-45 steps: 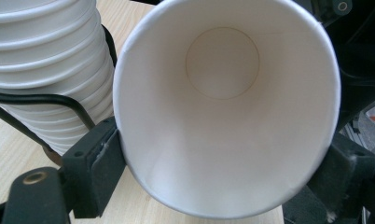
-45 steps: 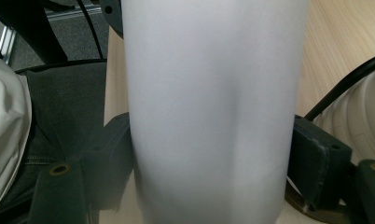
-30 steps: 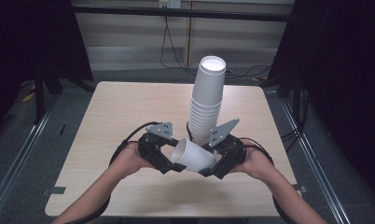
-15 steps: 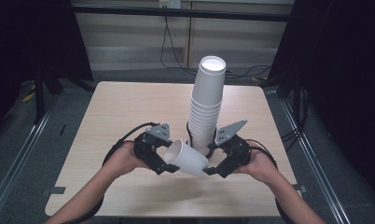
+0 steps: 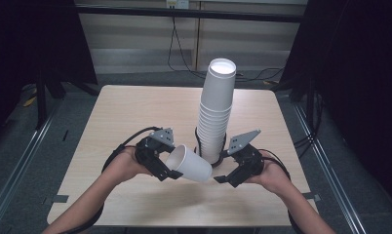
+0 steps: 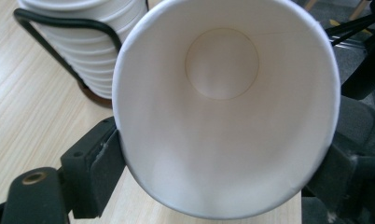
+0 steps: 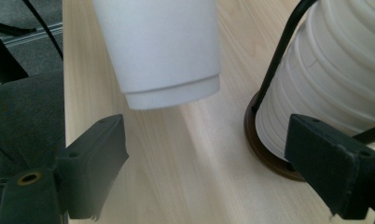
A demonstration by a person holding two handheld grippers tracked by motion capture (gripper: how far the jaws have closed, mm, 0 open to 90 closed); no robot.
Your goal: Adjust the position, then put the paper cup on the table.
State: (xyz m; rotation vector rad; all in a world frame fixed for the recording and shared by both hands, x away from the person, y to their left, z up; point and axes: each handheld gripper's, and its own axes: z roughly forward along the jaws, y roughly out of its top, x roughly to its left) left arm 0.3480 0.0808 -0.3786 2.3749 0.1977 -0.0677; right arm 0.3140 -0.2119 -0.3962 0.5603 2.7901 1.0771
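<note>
So our single paper cup (image 5: 190, 165) hangs sideways over the tabletop (image 5: 135, 117), just beside the cup stack (image 5: 217, 112). Left claw (image 5: 170, 171) is clamped on its rim. Right claw (image 5: 222, 178) just let go of the base and sits wide now, so the handover looks done.
</note>
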